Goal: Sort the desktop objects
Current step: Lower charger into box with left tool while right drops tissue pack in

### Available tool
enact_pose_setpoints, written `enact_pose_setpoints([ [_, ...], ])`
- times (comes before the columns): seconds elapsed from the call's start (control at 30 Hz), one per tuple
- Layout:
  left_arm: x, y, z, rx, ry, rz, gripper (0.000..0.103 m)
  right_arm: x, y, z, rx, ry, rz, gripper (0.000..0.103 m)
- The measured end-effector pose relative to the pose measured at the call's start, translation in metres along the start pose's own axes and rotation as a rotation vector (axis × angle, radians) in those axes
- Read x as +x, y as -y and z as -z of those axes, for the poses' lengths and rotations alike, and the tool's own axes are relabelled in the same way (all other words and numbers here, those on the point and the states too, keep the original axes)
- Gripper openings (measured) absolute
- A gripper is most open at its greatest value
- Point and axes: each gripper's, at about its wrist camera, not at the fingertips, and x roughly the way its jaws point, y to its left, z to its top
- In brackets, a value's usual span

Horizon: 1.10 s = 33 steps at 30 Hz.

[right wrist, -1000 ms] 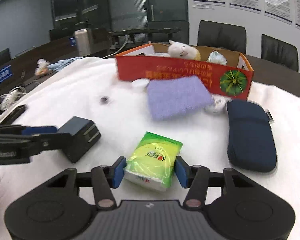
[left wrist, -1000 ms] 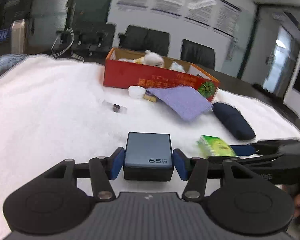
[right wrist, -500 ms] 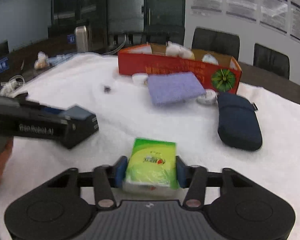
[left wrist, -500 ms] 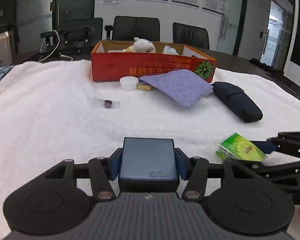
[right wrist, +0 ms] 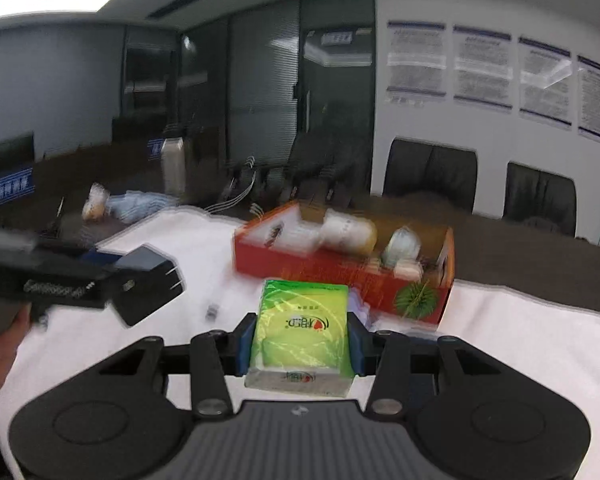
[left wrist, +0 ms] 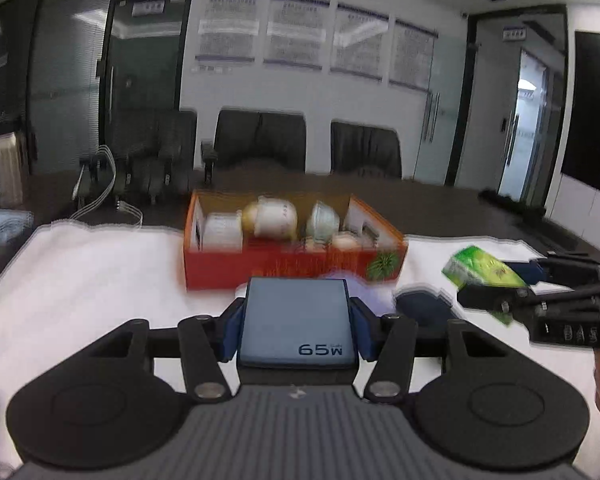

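My left gripper [left wrist: 296, 322] is shut on a dark blue 65W charger [left wrist: 296, 320] and holds it above the white cloth; the charger also shows in the right wrist view [right wrist: 148, 284] with its prongs out. My right gripper [right wrist: 300, 336] is shut on a green tissue pack [right wrist: 300, 332], lifted off the cloth; the pack also shows in the left wrist view [left wrist: 482, 270]. An orange cardboard box [left wrist: 260, 268] with a plush toy [left wrist: 276, 216] and other items stands ahead of both grippers; the box also shows in the right wrist view [right wrist: 340, 272].
A dark navy pouch [left wrist: 420, 306] lies right of the charger. A white cloth [left wrist: 80, 272] covers the table. A small dark item [right wrist: 211, 312] lies on the cloth. A steel flask [left wrist: 6, 172] and cables stand at far left. Office chairs [left wrist: 260, 140] line the far side.
Both grippers have risen off the cloth with their objects and moved toward the orange box. The view now looks down into the box.
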Motion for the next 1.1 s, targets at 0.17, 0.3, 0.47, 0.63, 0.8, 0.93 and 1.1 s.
enact_pose_setpoints([
  [0.17,0.027,0.002,-0.068,0.039,0.066,-0.01,0.055,0.038,0.03,-0.07,0.028,0.036,-0.009,0.044],
  [0.3,0.086,-0.002,-0.105,0.043,-0.005,-0.019,0.055,0.107,0.053,-0.104,0.056,-0.045,0.029,0.044],
  [0.47,0.203,-0.026,-0.106,-0.023,-0.199,-0.089,0.055,0.221,0.08,-0.1,0.145,-0.292,0.038,0.044],
  [0.63,0.277,-0.051,-0.079,-0.066,-0.315,-0.129,0.055,0.292,0.081,-0.07,0.127,-0.445,0.097,0.044],
  [0.8,0.304,-0.059,-0.061,-0.086,-0.377,-0.151,0.055,0.327,0.082,-0.041,0.158,-0.529,0.092,0.044],
  [0.93,0.316,-0.062,-0.048,-0.103,-0.435,-0.156,0.055,0.345,0.081,-0.026,0.163,-0.594,0.092,0.046],
  [1.1,0.312,-0.063,-0.051,-0.111,-0.439,-0.156,0.059,0.349,0.091,-0.03,0.212,-0.577,0.091,0.051],
])
